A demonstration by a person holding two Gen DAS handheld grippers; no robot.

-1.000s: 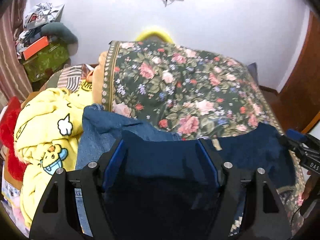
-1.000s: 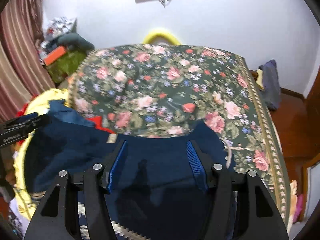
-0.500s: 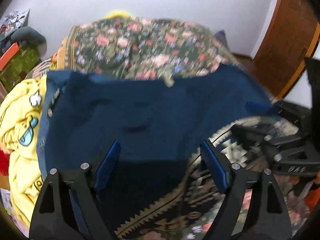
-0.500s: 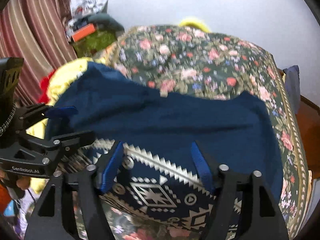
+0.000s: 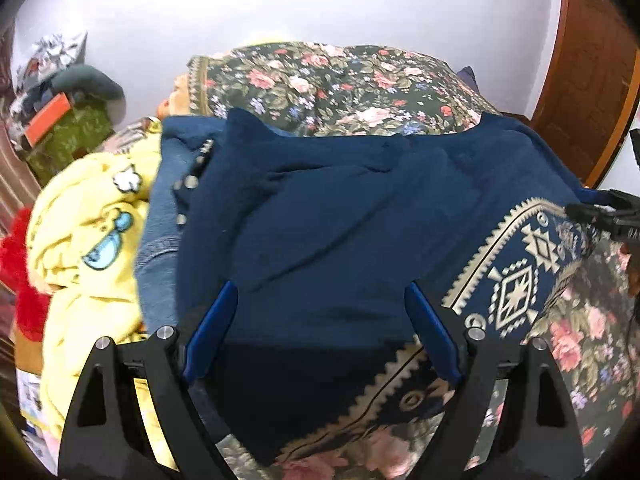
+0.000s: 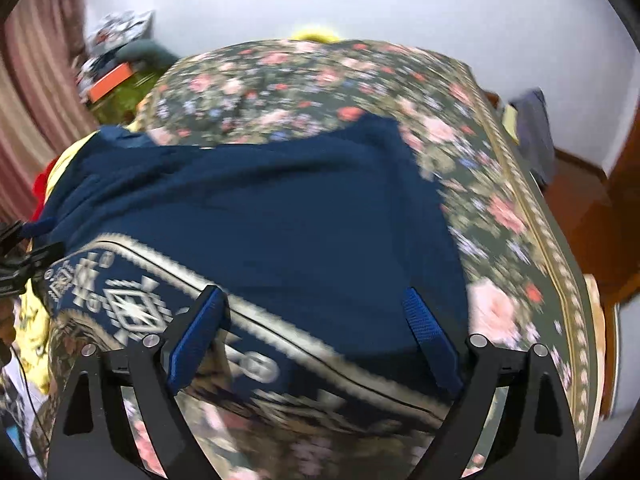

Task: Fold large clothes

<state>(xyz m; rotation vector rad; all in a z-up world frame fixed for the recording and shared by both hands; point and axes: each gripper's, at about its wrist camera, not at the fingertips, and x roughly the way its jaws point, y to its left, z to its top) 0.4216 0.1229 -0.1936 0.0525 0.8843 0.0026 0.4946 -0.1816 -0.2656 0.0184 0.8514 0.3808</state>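
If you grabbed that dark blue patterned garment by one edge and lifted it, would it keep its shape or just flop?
Probably flop: the navy garment already lies in soft creases and moulds over the floral bedspread. It looks thick and fleecy, so likely heavy for a two-finger pinch, and unlikely to slide easily.

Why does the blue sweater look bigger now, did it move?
Yes. The blue sweater has been spread farther up the flowery bedspread, toward the white wall, and now covers more of it than a second ago.
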